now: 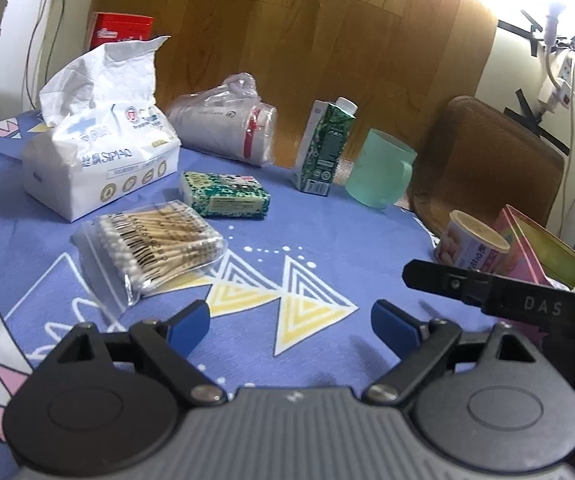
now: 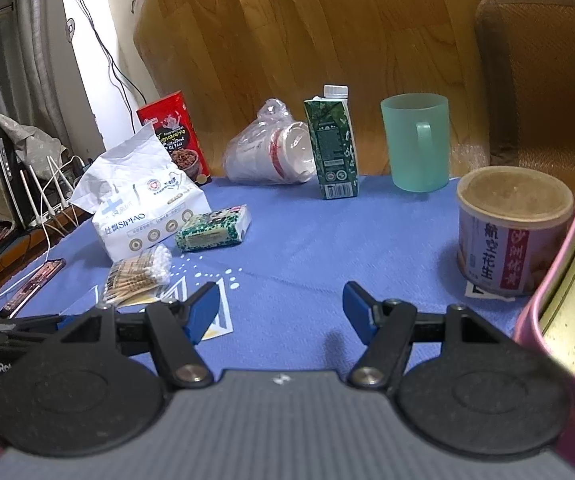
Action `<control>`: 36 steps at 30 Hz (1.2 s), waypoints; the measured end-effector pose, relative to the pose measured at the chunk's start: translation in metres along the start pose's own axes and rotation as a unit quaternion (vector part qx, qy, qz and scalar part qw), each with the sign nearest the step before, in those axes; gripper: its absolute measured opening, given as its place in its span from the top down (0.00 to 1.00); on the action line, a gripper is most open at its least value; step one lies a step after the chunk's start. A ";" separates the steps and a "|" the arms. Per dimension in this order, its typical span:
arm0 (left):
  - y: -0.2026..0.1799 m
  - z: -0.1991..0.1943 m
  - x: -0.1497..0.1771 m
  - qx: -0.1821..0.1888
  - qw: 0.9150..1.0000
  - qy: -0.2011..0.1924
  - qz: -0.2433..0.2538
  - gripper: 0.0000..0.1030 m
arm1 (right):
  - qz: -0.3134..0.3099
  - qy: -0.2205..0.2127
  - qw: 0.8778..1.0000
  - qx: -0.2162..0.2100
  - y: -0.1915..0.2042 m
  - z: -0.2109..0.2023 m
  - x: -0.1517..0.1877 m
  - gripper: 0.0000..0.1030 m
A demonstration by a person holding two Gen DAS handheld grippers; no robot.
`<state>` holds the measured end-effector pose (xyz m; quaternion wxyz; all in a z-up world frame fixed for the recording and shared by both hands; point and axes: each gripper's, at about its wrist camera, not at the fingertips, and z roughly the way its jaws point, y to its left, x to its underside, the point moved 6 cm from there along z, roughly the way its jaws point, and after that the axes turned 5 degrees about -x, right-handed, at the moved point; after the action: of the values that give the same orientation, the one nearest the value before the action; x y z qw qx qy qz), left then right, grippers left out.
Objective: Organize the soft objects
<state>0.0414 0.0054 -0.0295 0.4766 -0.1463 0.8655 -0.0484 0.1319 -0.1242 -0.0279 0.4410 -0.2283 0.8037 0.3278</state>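
Observation:
On the blue patterned tablecloth (image 1: 307, 240) lie a white tissue pack (image 1: 99, 156) (image 2: 143, 204), a small green pocket-tissue pack (image 1: 225, 194) (image 2: 213, 228) and a clear bag of cotton swabs (image 1: 151, 246) (image 2: 137, 274). My left gripper (image 1: 289, 326) hovers open over the cloth, just right of and nearer than the swabs, nothing between its blue pads. My right gripper (image 2: 281, 312) is open too, empty, above bare cloth right of the swabs. One black finger of the right gripper (image 1: 487, 288) shows at the right of the left wrist view.
A bagged stack of paper cups (image 1: 231, 128) (image 2: 271, 156), a green carton (image 1: 323, 146) (image 2: 331, 144), a teal mug (image 1: 379, 168) (image 2: 415, 142) and a red box (image 2: 175, 136) line the far edge. A peanut can (image 2: 513, 232) and a pink tin (image 2: 567, 280) stand at the right. A phone (image 2: 31, 286) lies left.

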 end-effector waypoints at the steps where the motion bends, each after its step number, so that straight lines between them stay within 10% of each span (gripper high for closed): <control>1: 0.001 0.000 0.000 -0.005 1.000 0.000 -0.004 0.10 | -0.002 0.000 1.000 0.000 0.001 0.000 0.000 0.31; 36: 0.003 0.000 0.000 -0.004 1.000 0.000 -0.005 0.06 | -0.014 0.006 1.000 -0.004 0.006 0.000 0.000 0.31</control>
<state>0.0409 0.0085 -0.0306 0.4761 -0.1522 0.8648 -0.0473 0.1279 -0.1197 -0.0263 0.4394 -0.2431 0.8018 0.3238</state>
